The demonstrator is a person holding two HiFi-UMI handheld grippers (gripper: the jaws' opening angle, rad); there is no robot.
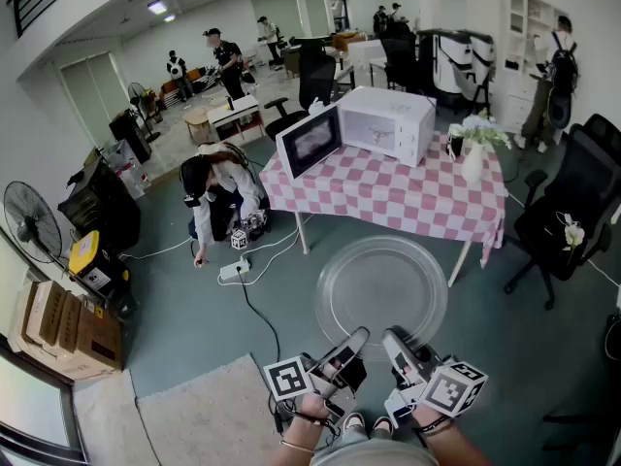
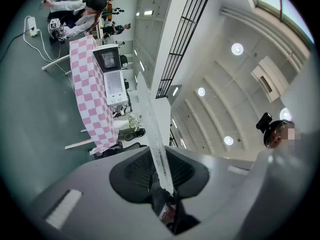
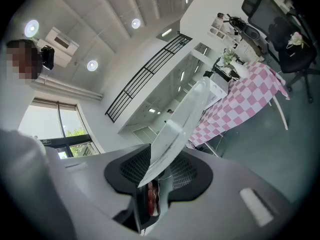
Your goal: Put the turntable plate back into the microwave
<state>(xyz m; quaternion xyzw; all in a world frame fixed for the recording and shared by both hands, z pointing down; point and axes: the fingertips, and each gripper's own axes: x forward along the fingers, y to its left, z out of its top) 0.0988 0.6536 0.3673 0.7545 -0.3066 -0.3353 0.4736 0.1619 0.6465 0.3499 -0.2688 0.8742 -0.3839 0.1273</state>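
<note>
Above the grey-green floor (image 1: pixel 194 309), short of the checked table (image 1: pixel 388 202), the clear turntable plate (image 1: pixel 381 280) hangs flat in the air. Its near rim is pinched by the left gripper (image 1: pixel 351 346) and the right gripper (image 1: pixel 398 346), side by side. On the table the microwave (image 1: pixel 390 124) stands with its door (image 1: pixel 310 142) swung wide, and open floor lies between the plate's far rim and the table's legs.

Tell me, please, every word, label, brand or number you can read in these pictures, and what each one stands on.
No word, brand or number can be read in any view.
Left gripper and right gripper: square black-and-white markers only, no letters.
Turntable plate: clear glass, no print seen.
Microwave: control panel too small to read.
Cardboard boxes: any print too blurred to read.
</note>
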